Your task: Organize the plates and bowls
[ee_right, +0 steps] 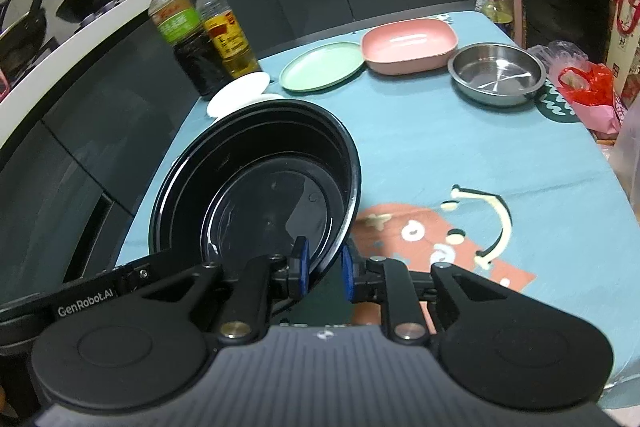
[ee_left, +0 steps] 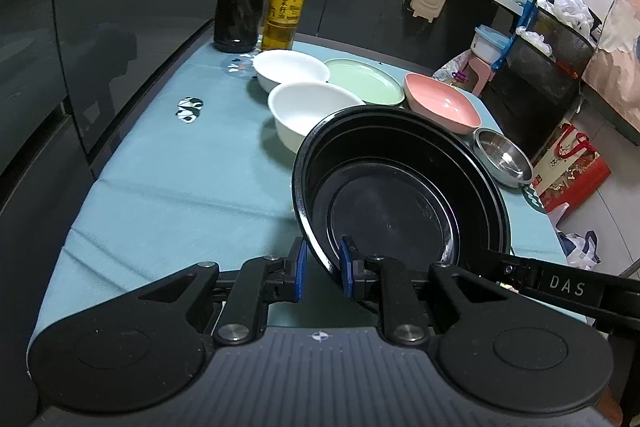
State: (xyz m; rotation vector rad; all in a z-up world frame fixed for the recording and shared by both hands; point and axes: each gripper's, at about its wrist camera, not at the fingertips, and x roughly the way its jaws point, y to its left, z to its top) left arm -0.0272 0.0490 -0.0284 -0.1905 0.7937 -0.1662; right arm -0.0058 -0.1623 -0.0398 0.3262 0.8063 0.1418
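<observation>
Both tools grasp the black bowl (ee_left: pixel 396 195) at its near rim: the left gripper (ee_left: pixel 323 261) clamps its left edge, the right gripper (ee_right: pixel 323 261) its right edge. The bowl is tilted above the blue tablecloth (ee_left: pixel 168 195), near two white bowls (ee_left: pixel 308 115).

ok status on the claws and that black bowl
Left claw and right claw both shut on round black plastic bowl's rim, bowl tilted above table. Two white bowls just beyond it.
</observation>
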